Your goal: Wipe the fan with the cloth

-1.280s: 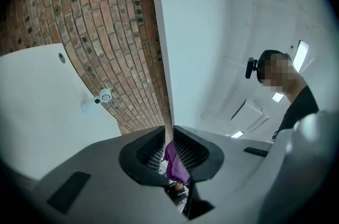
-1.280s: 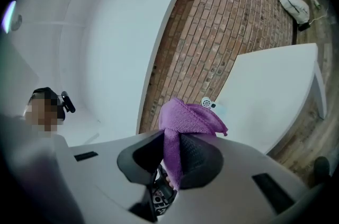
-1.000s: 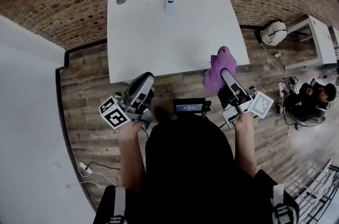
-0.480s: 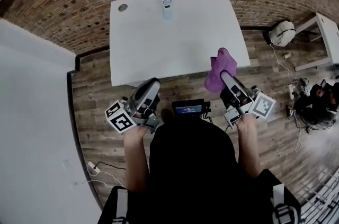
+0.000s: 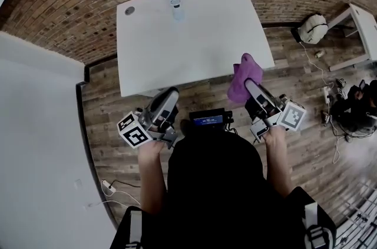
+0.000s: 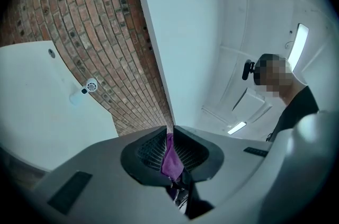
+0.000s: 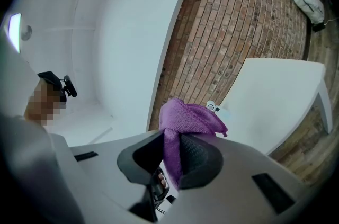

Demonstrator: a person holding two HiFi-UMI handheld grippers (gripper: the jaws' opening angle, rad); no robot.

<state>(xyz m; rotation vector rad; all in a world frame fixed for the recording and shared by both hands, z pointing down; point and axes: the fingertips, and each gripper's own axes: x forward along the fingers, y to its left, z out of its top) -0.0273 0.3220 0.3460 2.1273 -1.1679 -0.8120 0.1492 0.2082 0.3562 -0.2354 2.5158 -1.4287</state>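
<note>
Right tongs (image 5: 250,86) are clamped on the purple cloth (image 5: 244,74), held by the near right corner of the white worktop (image 5: 194,47). Left tongs (image 5: 169,92) are closed on a purple strip (image 6: 171,158). The fan (image 5: 175,6) stands near the far edge, well apart from both.

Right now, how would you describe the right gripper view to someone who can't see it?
The right gripper pinches a purple cloth between its two dark jaws, the cloth bunched above them. Beyond stands a white table with a small white fan on it, against a brick wall.
</note>
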